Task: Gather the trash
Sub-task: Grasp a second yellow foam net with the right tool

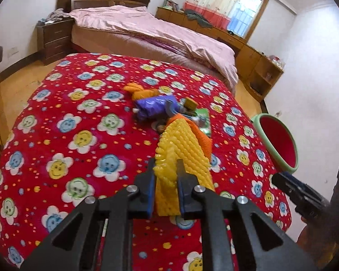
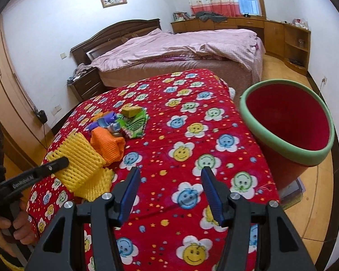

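Observation:
My left gripper [image 1: 165,166] is shut on a yellow foam fruit net [image 1: 183,155] and holds it over the red flowered blanket [image 1: 83,113]; the net also shows in the right wrist view [image 2: 79,160], with the left gripper's finger [image 2: 56,164] on it. An orange foam net [image 2: 107,145], a purple bag [image 1: 151,107], a small yellow box [image 2: 130,110] and a green wrapper [image 2: 136,124] lie in a pile on the blanket. My right gripper [image 2: 170,176] is open and empty above the blanket. A red bin with a green rim [image 2: 289,122] stands at the blanket's right edge.
A bed with a pink cover [image 2: 180,49] stands behind the blanket. A dark nightstand [image 1: 54,38] is at its left, wooden cabinets [image 2: 282,33] along the far wall. Wooden floor [image 1: 15,85] shows on both sides.

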A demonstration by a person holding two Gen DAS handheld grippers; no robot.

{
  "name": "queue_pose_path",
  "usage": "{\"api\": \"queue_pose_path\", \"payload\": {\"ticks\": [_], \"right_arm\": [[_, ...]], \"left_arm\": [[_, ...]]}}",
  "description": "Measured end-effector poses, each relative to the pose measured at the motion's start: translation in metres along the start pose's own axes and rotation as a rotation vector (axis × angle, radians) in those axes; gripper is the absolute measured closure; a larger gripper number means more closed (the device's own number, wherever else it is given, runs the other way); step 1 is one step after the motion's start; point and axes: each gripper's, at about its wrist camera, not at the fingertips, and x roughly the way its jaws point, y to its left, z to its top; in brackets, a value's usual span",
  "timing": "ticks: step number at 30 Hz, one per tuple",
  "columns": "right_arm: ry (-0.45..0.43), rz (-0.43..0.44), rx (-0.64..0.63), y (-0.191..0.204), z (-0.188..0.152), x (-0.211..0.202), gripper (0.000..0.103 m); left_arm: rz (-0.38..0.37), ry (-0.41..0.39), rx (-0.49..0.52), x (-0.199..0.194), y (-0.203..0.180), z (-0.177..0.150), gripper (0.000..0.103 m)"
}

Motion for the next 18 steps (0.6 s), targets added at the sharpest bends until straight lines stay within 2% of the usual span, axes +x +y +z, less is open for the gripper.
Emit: {"api": "queue_pose_path", "payload": {"ticks": [12,18], "right_arm": [[0.049,0.055,-0.064,0.035,-0.004,0.019,0.044],[0.093,0.092,-0.111,0.062,-0.008,0.036,0.044]], "left_arm": [[0.219,-0.087,-0.018,-0.028,0.041,0.002,0.087],[0.27,-0.103,-0.027,-0.033,0.053,0.001,0.087]]}}
